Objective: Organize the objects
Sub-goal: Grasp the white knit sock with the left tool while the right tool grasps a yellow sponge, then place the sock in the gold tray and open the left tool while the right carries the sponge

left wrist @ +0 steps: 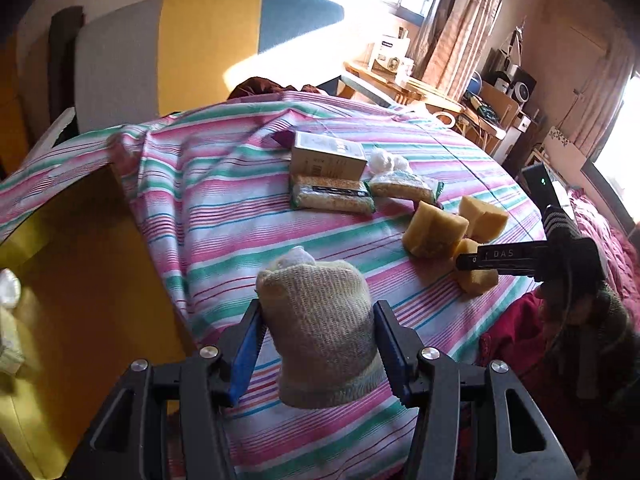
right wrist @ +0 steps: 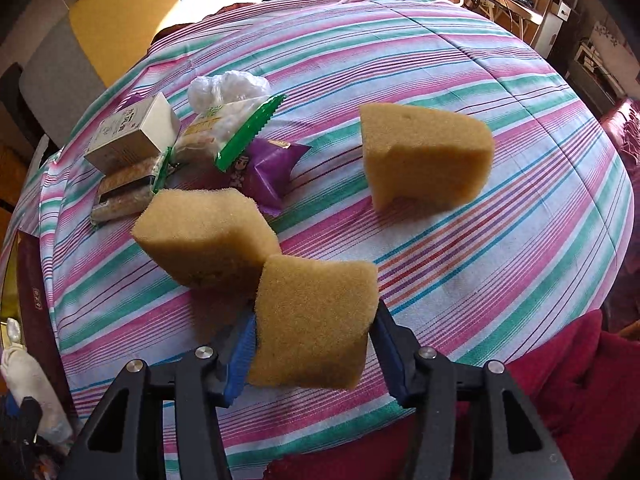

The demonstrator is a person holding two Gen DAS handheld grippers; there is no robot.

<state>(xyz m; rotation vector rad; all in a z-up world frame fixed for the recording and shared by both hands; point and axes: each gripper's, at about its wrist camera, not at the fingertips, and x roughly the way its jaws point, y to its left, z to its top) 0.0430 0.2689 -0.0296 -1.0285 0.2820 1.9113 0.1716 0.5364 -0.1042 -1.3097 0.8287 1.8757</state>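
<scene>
I see a tabletop (right wrist: 460, 240) covered in a pink, green and white striped cloth, creased toward its far left corner. Lying on it are a small cardboard box (left wrist: 327, 156), and just in front of it two clear snack packets with green ends (left wrist: 332, 197) (left wrist: 404, 188), side by side. A crumpled white plastic bag (right wrist: 228, 86) sits behind them, and a purple wrapper (right wrist: 268, 168) beside them. Nearer me, two tan sponge blocks (right wrist: 206, 236) (right wrist: 424, 156) rest on the cloth, apart from each other.
</scene>
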